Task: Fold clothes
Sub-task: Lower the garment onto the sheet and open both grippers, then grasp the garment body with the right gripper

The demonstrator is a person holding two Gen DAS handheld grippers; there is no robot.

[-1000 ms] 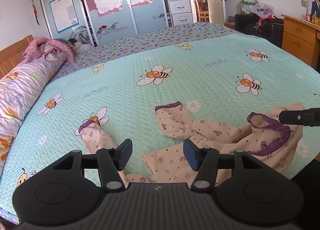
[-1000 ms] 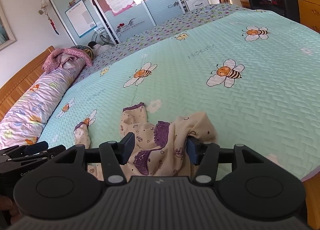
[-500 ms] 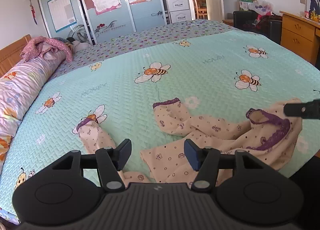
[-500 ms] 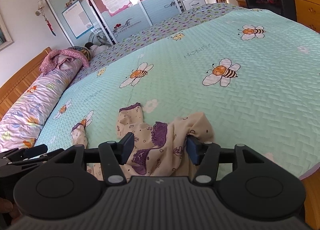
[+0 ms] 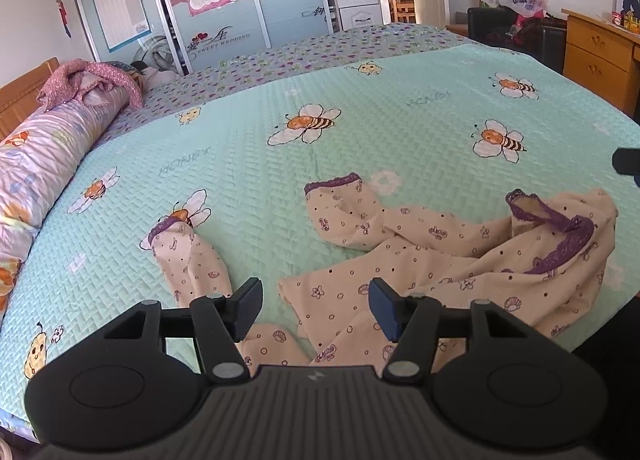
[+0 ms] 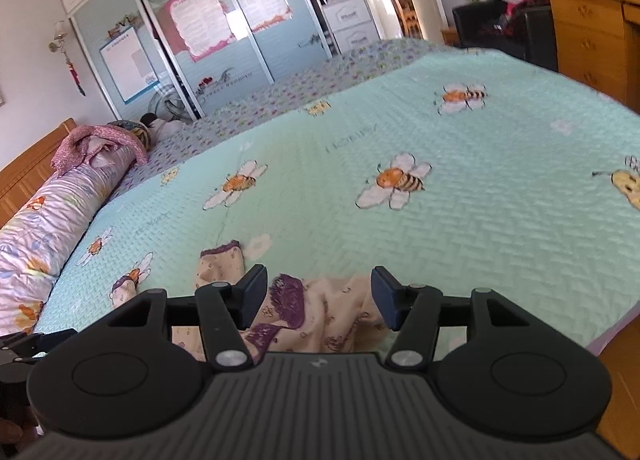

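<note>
The cream printed garment (image 5: 440, 260) lay crumpled near the bed's (image 5: 360, 139) front edge. Both the left claw (image 5: 314, 310) and right claw (image 6: 318, 298) hovered spread apart, gripping nothing. Pinching the garment's outer edges and pulling it flat first would probably help.

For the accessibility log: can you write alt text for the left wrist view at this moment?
A crumpled beige pyjama top with purple lace trim lies on a mint bee-print bedspread; the left gripper hovers over its near hem, jaws open and holding nothing. A floral bolster lies at the left, and wardrobe doors stand behind the bed.
</note>
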